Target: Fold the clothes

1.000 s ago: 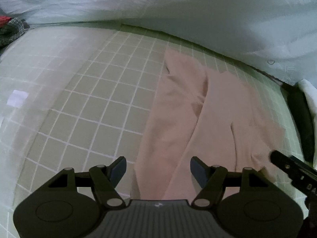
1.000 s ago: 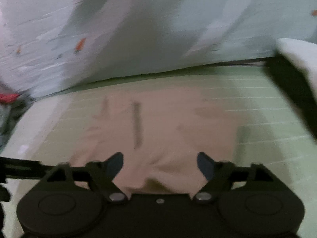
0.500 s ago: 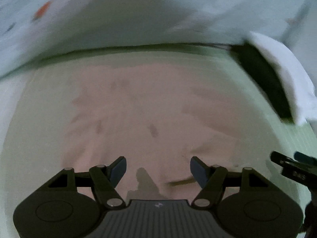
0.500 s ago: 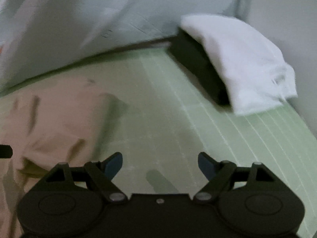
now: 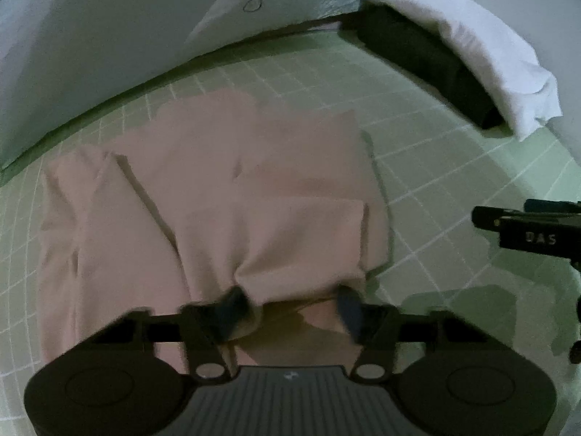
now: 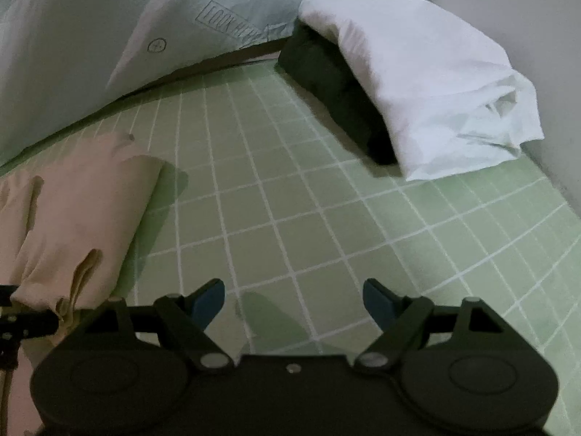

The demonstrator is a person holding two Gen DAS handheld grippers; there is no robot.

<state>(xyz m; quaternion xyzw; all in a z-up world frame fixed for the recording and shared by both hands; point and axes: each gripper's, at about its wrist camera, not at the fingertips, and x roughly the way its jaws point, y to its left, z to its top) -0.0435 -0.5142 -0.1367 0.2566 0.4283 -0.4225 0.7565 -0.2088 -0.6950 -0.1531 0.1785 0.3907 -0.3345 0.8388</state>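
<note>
A pink garment (image 5: 225, 196) lies partly folded on the green checked sheet (image 5: 428, 181). In the left wrist view my left gripper (image 5: 290, 307) is open, its fingers spread around the garment's near edge, which bunches up between them. In the right wrist view the same garment (image 6: 72, 210) lies at the far left. My right gripper (image 6: 294, 299) is open and empty above bare sheet, to the right of the garment. The right gripper also shows at the right edge of the left wrist view (image 5: 526, 232).
A folded white cloth (image 6: 417, 83) rests on a dark folded item (image 6: 334, 94) at the back right. A pale blue quilt (image 6: 127, 21) is bunched along the back. A wall (image 6: 526, 11) rises at the right.
Both grippers swung to the right. The left came down onto the garment's near edge. The right moved off the garment to bare sheet beside it.
</note>
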